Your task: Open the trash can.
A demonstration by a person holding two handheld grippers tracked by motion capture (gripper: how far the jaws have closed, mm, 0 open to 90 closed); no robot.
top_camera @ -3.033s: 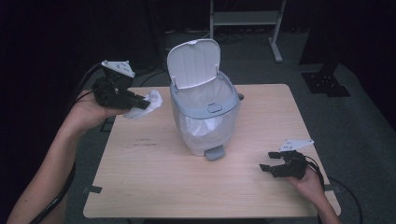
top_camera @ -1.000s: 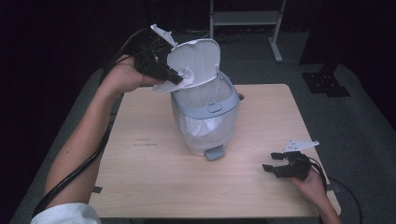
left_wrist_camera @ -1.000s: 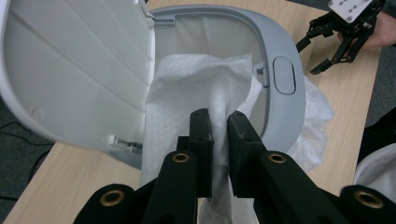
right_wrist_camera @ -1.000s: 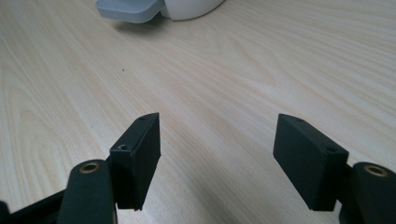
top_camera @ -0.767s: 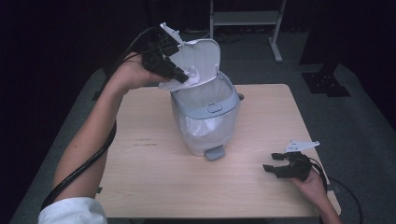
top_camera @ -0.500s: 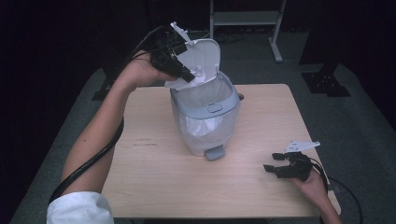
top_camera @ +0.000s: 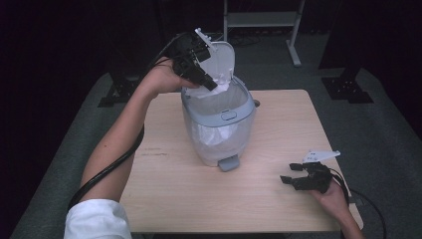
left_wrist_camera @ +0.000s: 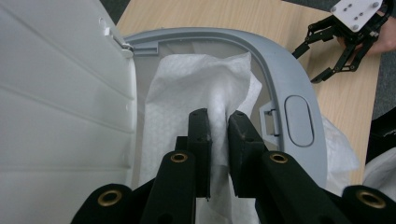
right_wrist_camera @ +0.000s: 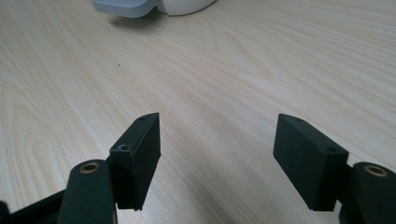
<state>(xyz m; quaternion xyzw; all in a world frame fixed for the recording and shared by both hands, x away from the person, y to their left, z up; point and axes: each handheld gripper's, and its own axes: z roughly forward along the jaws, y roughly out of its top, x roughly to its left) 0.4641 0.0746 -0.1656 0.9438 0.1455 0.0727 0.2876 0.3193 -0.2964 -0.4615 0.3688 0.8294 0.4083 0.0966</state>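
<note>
Left gripper view shows the left gripper (left_wrist_camera: 218, 122) pinching a crumpled white paper towel (left_wrist_camera: 205, 88) just over the open bin (left_wrist_camera: 280, 70) near the desk's (top_camera: 278, 114) far edge, ready to drop it in, while the right gripper (top_camera: 293, 173) rests wide and empty by the near right corner.

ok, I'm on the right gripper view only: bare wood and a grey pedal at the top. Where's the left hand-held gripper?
Observer: The left hand-held gripper is over the open bin, at its rim below the raised lid.
Operator: Holding anything?
Observer: Yes, its jaws pinch a white tissue over the bin's mouth.
Operator: And mine, near the bin?
Observer: No. The right hand-held gripper sits open near the table edge, apart from the bin.
</note>
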